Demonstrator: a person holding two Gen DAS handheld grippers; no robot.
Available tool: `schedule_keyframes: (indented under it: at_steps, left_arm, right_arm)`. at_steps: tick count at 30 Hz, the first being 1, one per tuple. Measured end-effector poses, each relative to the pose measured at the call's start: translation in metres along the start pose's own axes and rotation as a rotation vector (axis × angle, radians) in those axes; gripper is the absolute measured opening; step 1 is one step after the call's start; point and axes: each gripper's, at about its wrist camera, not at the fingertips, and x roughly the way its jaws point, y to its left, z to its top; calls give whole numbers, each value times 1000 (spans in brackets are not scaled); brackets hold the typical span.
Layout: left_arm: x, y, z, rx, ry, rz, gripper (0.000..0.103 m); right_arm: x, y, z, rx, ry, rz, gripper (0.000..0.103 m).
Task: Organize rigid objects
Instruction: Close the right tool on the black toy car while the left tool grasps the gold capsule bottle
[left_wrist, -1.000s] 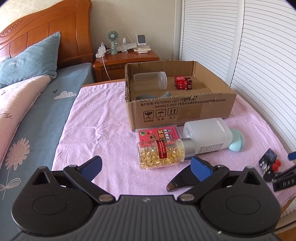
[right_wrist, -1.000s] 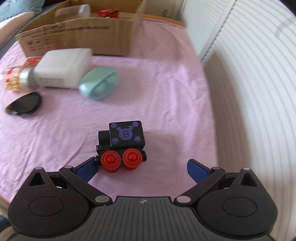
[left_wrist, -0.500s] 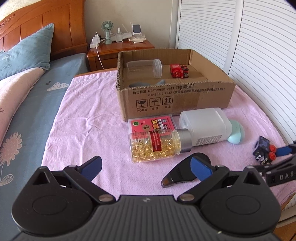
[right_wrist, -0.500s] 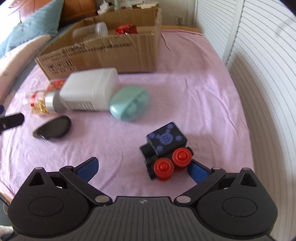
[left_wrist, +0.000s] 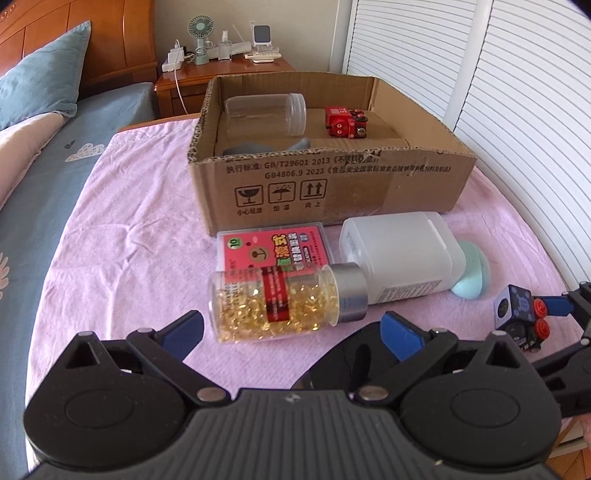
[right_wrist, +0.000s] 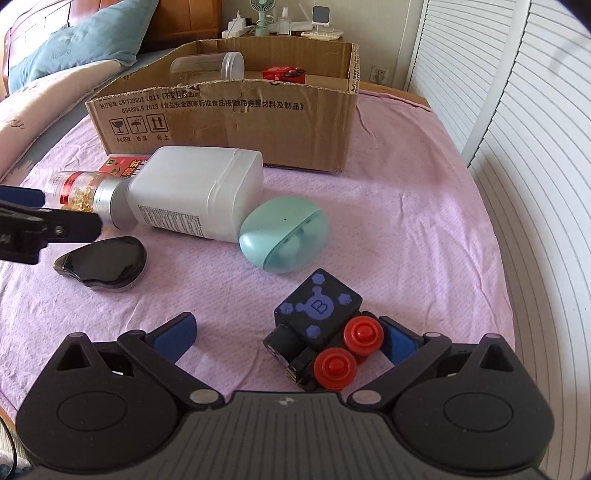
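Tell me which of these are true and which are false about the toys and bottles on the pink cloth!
1. The red toy train is inside the cardboard box. True.
2. The bottle of gold capsules stands upright. False: it lies on its side.
3. The black toy train sits between the right gripper's open fingers. True; its red wheels look pressed against one finger.
4. The left gripper is holding the white bottle. False: it is open and holds nothing.
5. The mint green case is inside the box. False: it lies on the cloth beside the white bottle.
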Motion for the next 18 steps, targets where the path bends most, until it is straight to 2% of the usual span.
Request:
schedule_keyframes:
  at_steps: [7,18]
  left_arm:
    - [12,2,5,-7,-3,33,102]
    - [11,23,-12,23,-19,62,102]
  right_arm:
    - [-5,-2,-8,-7,-40,3,103]
    - [-6,-2,-11,-14,-62,7,103]
